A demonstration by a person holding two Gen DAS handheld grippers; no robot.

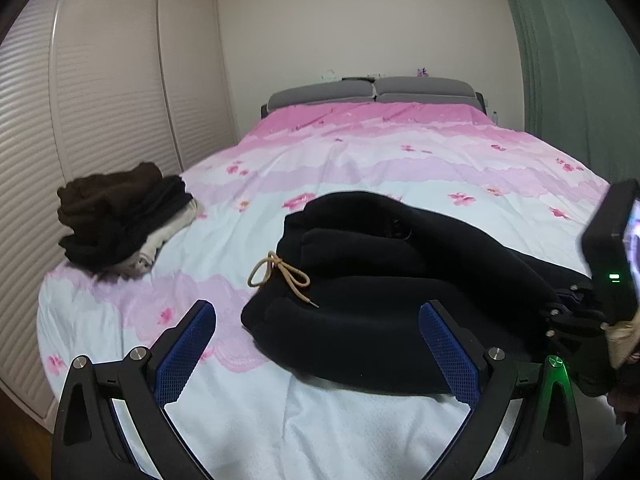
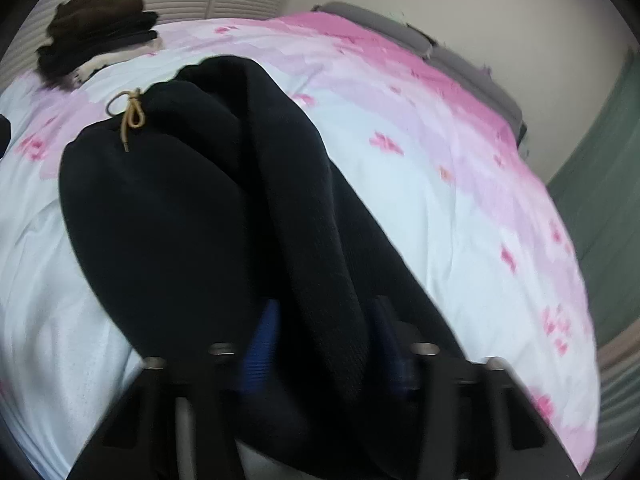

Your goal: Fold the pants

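Black pants [image 1: 360,280] lie bunched on the pink and white bedspread [image 1: 360,152], waistband to the left with a tan drawstring bow [image 1: 280,276]. My left gripper [image 1: 316,348] is open and empty, just in front of the waist end, its blue pads [image 1: 184,356] apart. In the right wrist view the pants [image 2: 168,216] fill the middle, and the drawstring [image 2: 130,116] shows at the upper left. My right gripper [image 2: 324,344] is shut on a thick fold of the pant legs. The right gripper's body [image 1: 608,272] shows at the right edge of the left view.
A pile of folded dark and light clothes [image 1: 120,220] sits at the bed's left edge, also in the right view [image 2: 96,36]. Louvred wardrobe doors [image 1: 100,92] stand left. A grey headboard [image 1: 376,92] is at the far end, a green curtain [image 1: 580,80] right.
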